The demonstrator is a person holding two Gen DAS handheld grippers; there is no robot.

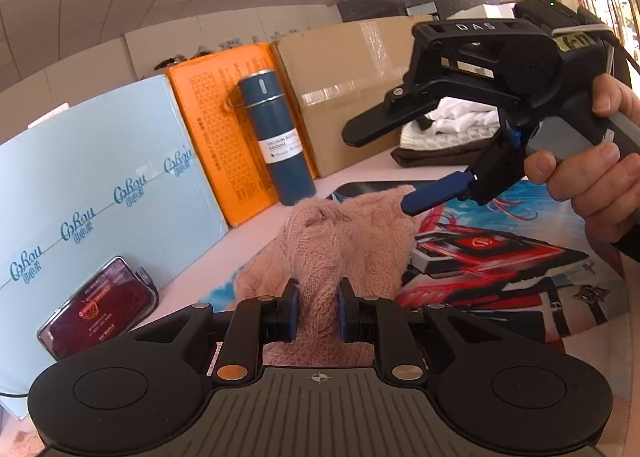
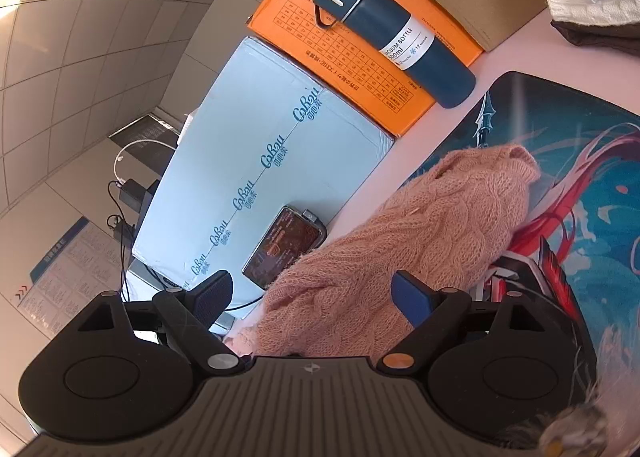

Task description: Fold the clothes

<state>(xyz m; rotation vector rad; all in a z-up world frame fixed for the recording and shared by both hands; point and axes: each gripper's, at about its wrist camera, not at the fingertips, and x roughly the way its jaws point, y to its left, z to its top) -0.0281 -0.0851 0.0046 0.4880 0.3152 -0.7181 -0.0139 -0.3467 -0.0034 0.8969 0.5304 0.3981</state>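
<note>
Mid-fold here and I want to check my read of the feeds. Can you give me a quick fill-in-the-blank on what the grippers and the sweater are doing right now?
1. The left gripper is shut on the fuzzy ____ cable-knit sweater.
2. The right gripper stands ____, holding nothing.
3. The sweater lies partly on the colourful printed ____.
4. The dark blue vacuum bottle stands in front of the flat ____ box.

Missing words: pink; open; mat; orange

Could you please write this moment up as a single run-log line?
left gripper: shut on pink sweater | right gripper: open, above sweater | sweater: bunched on printed mat | fold: not finished
</note>
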